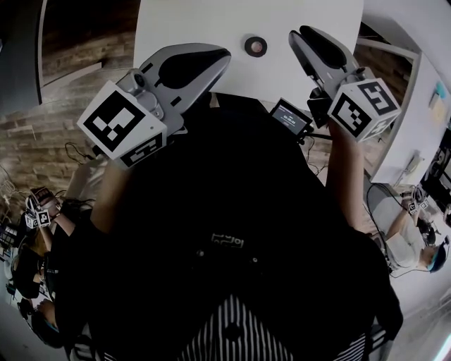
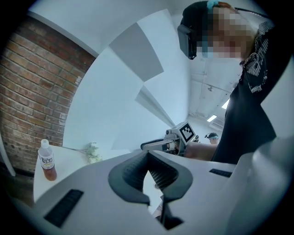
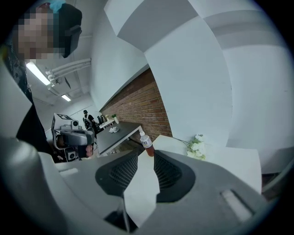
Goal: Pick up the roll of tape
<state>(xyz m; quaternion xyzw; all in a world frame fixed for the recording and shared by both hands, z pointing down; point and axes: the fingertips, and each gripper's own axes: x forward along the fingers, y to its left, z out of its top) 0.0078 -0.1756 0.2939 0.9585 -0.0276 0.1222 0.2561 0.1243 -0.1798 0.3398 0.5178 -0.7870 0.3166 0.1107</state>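
The roll of tape (image 1: pixel 256 46), a small dark ring, lies flat on the white table (image 1: pixel 190 21) in the head view. It lies between my two grippers, just beyond their tips. My left gripper (image 1: pixel 223 58) is held to the tape's left, its jaws shut with the tips meeting and nothing in them. My right gripper (image 1: pixel 297 35) is just right of the tape, its jaws open a little and empty. Neither gripper view shows the tape. In the left gripper view my left gripper (image 2: pixel 147 154) points level across the table; my right gripper (image 3: pixel 146 154) does the same in its own view.
A brown bottle (image 3: pixel 146 143) and white flowers (image 3: pixel 196 147) stand at the table's far side by a brick wall. A small screen device (image 1: pixel 291 117) sits near my right hand. Other people sit at the left (image 1: pixel 35 211) and right (image 1: pixel 416 233).
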